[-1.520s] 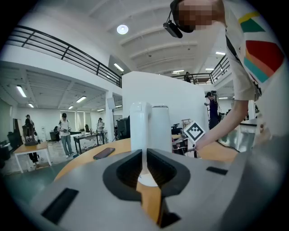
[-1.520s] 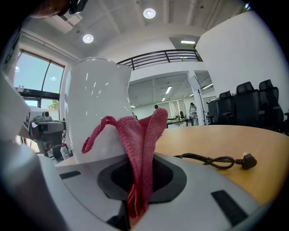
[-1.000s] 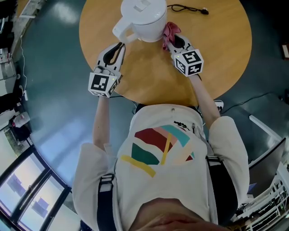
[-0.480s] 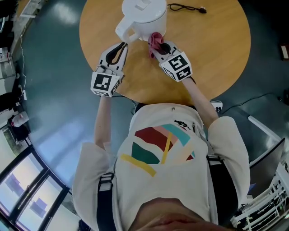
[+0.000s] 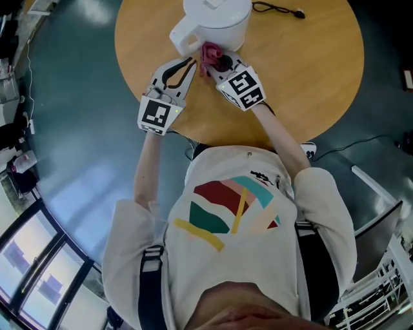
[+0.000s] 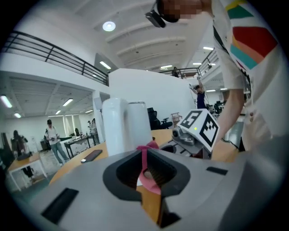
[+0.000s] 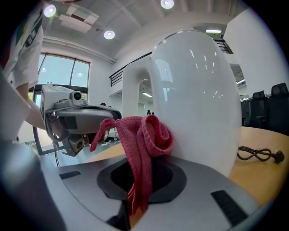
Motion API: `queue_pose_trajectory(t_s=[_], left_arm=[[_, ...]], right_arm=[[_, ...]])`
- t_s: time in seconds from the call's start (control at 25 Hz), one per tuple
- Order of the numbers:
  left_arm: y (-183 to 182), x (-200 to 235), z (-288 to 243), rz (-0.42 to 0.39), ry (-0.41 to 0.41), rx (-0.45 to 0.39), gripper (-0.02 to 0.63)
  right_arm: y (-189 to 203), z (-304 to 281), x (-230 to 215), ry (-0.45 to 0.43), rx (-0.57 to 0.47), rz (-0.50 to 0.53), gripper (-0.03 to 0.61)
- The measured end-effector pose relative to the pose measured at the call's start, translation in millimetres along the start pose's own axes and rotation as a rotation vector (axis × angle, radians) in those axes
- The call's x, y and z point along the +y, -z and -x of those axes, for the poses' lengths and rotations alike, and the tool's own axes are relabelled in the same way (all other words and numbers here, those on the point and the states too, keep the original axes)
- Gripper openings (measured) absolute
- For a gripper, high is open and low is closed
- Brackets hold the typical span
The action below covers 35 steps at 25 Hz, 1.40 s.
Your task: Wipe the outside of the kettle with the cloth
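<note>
The kettle (image 5: 216, 19) stands upright at the far edge of the round table (image 5: 303, 71). Its long axis is vertical and its handle (image 5: 182, 37) sticks out on the side nearer the person's left. The right gripper (image 5: 219, 62) is clamped on the cloth (image 5: 210, 51). The cloth rises from between the jaws in a folded bunch, and a loose loop rests against the kettle's wall just beside the root of the handle. In the right gripper view the white body fills the space straight ahead and to the right of the cloth, and the handle stands to its left. The surface to be wiped is therefore directly in front of this gripper, with only the cloth between. The right gripper is clearly the nearer one to the wall. The left gripper (image 5: 188, 64) is closed to a thin slit and pinches nothing. It sits just beside the right gripper and points toward the handle without appearing to touch it. Because the kettle is tall and rounded, the wipe probably has to curve around the wall, to the right and away from the handle, rather than push straight in. A straight push could slide or tip the kettle, since nothing is steadying it.
</note>
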<state>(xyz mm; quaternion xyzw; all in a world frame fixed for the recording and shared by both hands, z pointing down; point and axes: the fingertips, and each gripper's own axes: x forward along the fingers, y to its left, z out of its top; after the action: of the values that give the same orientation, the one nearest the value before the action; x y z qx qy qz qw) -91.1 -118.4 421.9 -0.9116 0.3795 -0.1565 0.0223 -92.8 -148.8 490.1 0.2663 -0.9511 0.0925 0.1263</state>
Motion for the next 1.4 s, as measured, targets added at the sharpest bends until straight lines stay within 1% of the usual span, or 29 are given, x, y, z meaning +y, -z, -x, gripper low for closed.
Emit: queue_pose_trajectory(t_s=[0.08, 0.16, 0.24, 0.28, 0.32, 0.36, 0.4, 0.44, 0.52, 0.64, 0.68, 0.76, 0.84, 0.88, 1.0, 1.16, 1.24, 1.4], left_arm=[[-0.4, -15.3, -10.3, -0.04, 0.04, 0.006, 0.08], [-7.6, -21.5, -15.2, -0.025, 0.047, -0.04, 0.08], [-24.1, -14.6, -12.1, -0.003, 0.005, -0.146, 0.08], [-32.2, -7.8, -7.2, 0.025, -0.034, -0.198, 0.08], [-37.2, -0.2, -0.6, 0.063, -0.08, -0.229, 0.08], [-38.7, 7.4, 7.0, 0.095, -0.123, -0.237, 0.08], [-37.1, 14.5, 14.6, 0.106, -0.157, -0.225, 0.08], [-34.0, 20.8, 21.5, 0.1, -0.184, -0.206, 0.08], [-30.8, 31.0, 31.3, 0.081, -0.22, -0.185, 0.08], [-32.7, 42.0, 36.5, 0.08, -0.243, -0.191, 0.08], [-33.6, 44.4, 36.0, 0.085, -0.239, -0.194, 0.08], [-35.2, 44.6, 29.4, 0.086, -0.194, -0.187, 0.08], [-36.9, 40.3, 19.3, 0.059, -0.134, -0.165, 0.08], [-37.7, 39.2, 16.4, 0.043, -0.121, -0.158, 0.08], [-36.9, 42.9, 17.2, 0.045, -0.118, -0.158, 0.08], [-37.7, 44.2, 16.2, 0.064, -0.111, -0.168, 0.08], [-40.1, 41.5, 13.6, 0.059, -0.11, -0.17, 0.08], [-43.6, 43.9, 11.4, 0.045, -0.098, -0.178, 0.08]], right_arm=[[-2.7, 2.8, 1.9, -0.002, -0.003, 0.003, 0.038], [-6.7, 10.1, 3.4, -0.001, -0.009, 0.01, 0.038], [-13.7, 19.0, 3.7, 0.004, -0.025, 0.024, 0.038], [-18.8, 23.7, 3.9, 0.005, -0.036, 0.028, 0.038], [-24.1, 28.0, 4.2, 0.005, -0.048, 0.032, 0.038], [-29.3, 31.7, 4.5, 0.002, -0.06, 0.038, 0.038], [-34.9, 34.4, 5.1, -0.002, -0.073, 0.044, 0.038], [-40.9, 36.0, 6.2, -0.008, -0.085, 0.052, 0.038], [-53.1, 36.4, 9.5, -0.015, -0.101, 0.071, 0.038], [-73.5, 31.7, 16.4, -0.026, -0.117, 0.098, 0.038], [-80.0, 29.2, 19.3, -0.037, -0.12, 0.106, 0.038], [-87.8, 23.9, 22.4, -0.066, -0.105, 0.124, 0.038], [-89.6, 20.5, 19.2, -0.076, -0.069, 0.138, 0.038], [-88.4, 19.8, 16.0, -0.07, -0.046, 0.14, 0.038], [-83.9, 16.4, 8.8, -0.054, 0.015, 0.123, 0.038], [-87.0, 12.2, 9.3, -0.061, 0.053, 0.097, 0.038], [-92.9, 14.5, 9.6, -0.051, 0.04, 0.084, 0.038], [-99.9, 14.6, 3.8, 0.0, 0.0, 0.044, 0.038]])
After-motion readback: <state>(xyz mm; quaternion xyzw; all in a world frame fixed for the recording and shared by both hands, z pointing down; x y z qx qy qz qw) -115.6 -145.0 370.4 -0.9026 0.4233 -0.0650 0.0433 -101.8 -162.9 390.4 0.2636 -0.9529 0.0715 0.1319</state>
